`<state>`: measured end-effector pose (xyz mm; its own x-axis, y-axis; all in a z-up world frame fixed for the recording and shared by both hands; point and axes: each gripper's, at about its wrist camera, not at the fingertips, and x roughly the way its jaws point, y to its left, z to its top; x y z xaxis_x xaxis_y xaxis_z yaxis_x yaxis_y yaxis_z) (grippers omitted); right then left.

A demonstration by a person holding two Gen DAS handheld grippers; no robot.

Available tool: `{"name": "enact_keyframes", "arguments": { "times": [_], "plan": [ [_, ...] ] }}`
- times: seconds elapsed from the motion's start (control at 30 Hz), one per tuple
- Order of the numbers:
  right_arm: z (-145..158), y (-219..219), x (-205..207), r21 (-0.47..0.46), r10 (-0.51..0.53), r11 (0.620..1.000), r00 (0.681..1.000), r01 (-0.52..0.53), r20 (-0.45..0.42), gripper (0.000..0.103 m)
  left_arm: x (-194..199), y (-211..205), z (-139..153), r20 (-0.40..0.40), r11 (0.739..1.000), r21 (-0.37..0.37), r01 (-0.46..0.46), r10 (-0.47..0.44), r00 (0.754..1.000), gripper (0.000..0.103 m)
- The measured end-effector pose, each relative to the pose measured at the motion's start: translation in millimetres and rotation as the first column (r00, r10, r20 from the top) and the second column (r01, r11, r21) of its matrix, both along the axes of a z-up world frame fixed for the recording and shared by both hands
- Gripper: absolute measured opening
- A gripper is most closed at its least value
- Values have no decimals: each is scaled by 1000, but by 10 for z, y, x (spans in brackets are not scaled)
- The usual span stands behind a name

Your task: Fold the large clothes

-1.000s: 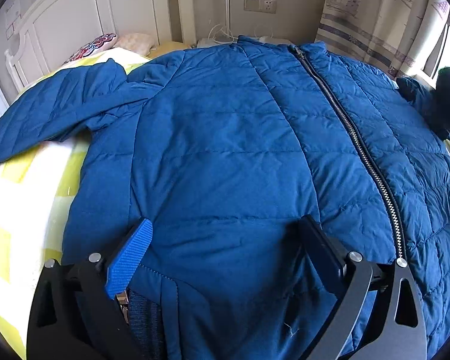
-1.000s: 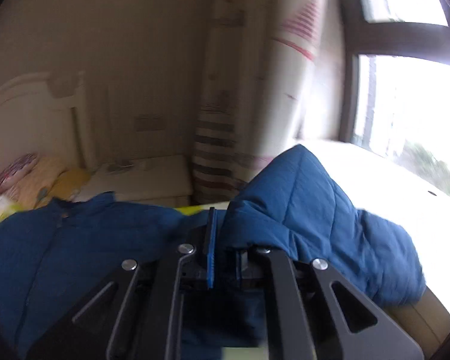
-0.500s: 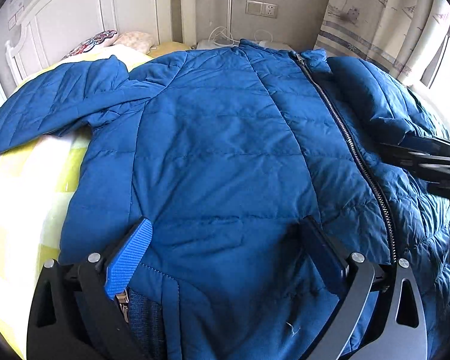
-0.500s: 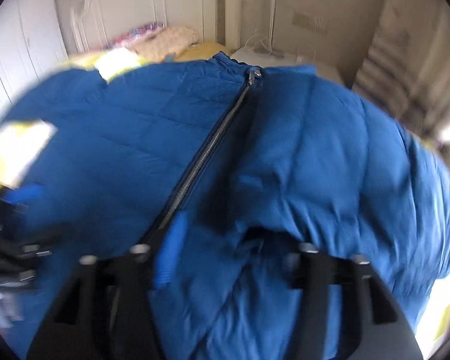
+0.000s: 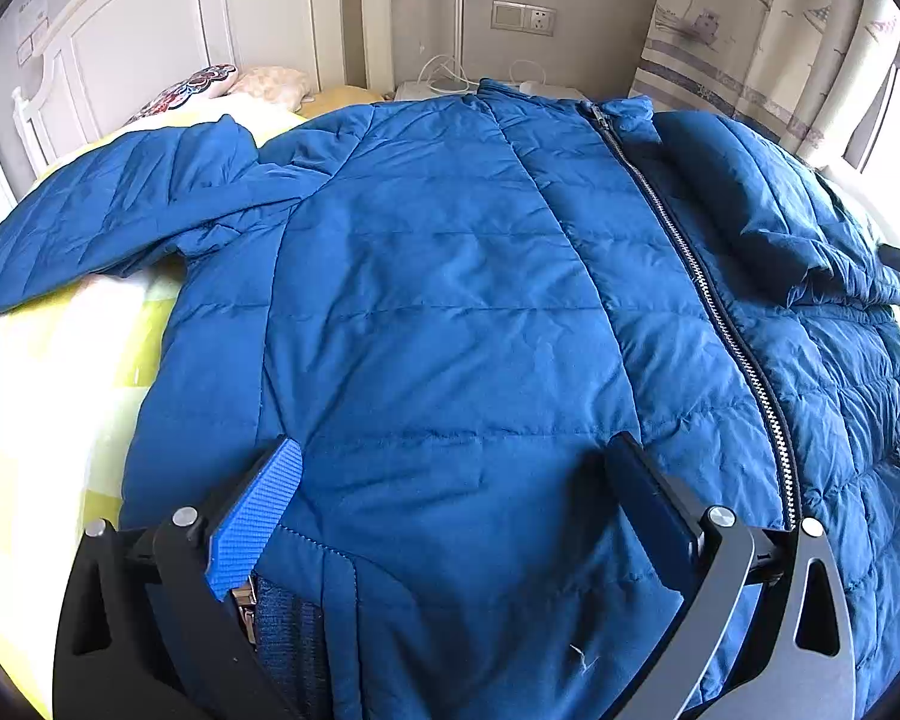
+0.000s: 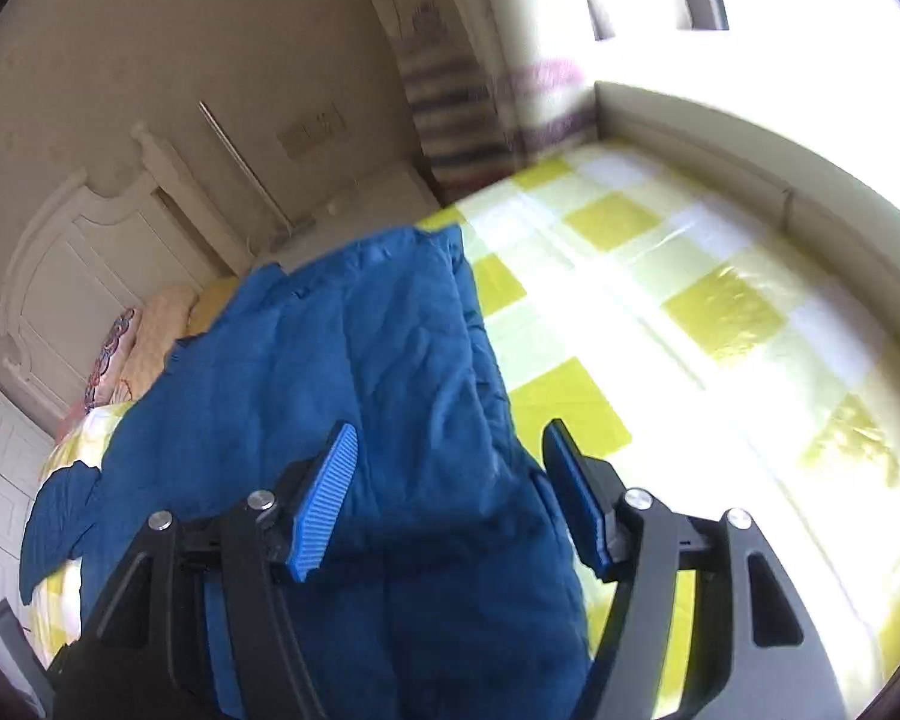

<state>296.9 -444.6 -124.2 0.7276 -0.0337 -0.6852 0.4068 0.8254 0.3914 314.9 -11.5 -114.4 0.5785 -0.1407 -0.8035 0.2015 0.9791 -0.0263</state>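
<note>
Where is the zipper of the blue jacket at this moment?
In the left wrist view, the zipper runs right of centre down the blue jacket, from the collar near the headboard toward the hem.

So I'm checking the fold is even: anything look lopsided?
Yes. On the jacket, one sleeve lies folded over the front, while the other sleeve is spread out on the bed.
</note>
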Motion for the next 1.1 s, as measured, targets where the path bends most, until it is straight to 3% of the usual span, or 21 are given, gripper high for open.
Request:
{"name": "enact_keyframes", "arguments": {
  "times": [0.03,0.07,0.2,0.3,0.37,0.4,0.43,0.5,0.6,0.63,0.7,0.8,0.9,0.93,1.0,1.07,1.1],
  "plan": [
    [64,60,-3,-31,10,999,1000,-9,21,30,1,3,2,0,1000,-2,0,0,1000,98],
    [164,151,-37,-44,33,999,997,-30,68,24,4,4,2,0,1000,-3,0,0,1000,98],
    [615,721,-54,-104,146,987,965,-126,218,21,6,0,-5,0,1000,0,-1,1,1000,99],
    [926,1288,126,-118,295,955,912,-272,286,21,9,-1,-3,-1,1000,-1,-1,1,1000,99],
    [1037,1804,303,-122,450,892,841,-434,301,29,8,-1,-3,0,1000,-2,-1,1,1000,99],
    [1068,2035,391,-119,529,846,793,-520,302,46,6,1,-3,1,1000,-3,-1,1,1000,99],
    [1099,2183,462,-131,567,822,770,-555,294,59,3,7,-4,3,1000,-6,-2,2,1000,99],
    [1134,2444,468,-208,602,799,754,-565,264,60,3,28,1,3,1000,-23,-5,5,1000,99],
    [1089,2293,373,-223,567,823,778,-522,271,60,-5,60,6,4,999,-46,-9,10,1000,99],
    [1056,2172,364,-224,534,844,804,-488,261,60,-6,58,5,4,999,-47,-10,10,1000,99],
    [914,1775,276,-284,412,892,892,-353,185,60,-7,47,-1,4,999,-42,-9,9,1000,99],
    [531,1216,379,-369,250,901,968,-228,10,60,-9,44,-1,5,999,-41,-9,9,1000,99],
    [-2,759,474,-351,142,917,977,-191,-160,60,-7,46,4,4,999,-48,-7,7,1000,99],
    [-120,622,470,-277,145,942,975,-187,-165,60,-10,56,13,2,998,-60,-4,4,1000,99],
    [-92,527,439,-244,130,957,984,-157,-121,60,-4,92,37,-22,996,-92,-2,0,1000,99],
    [-140,538,482,-247,145,953,980,-176,-139,62,17,153,125,-66,977,-213,20,-35,997,99],
    [-152,534,503,-250,147,952,979,-178,-139,64,42,196,198,-88,947,-319,32,-64,994,99]
  ]
}}
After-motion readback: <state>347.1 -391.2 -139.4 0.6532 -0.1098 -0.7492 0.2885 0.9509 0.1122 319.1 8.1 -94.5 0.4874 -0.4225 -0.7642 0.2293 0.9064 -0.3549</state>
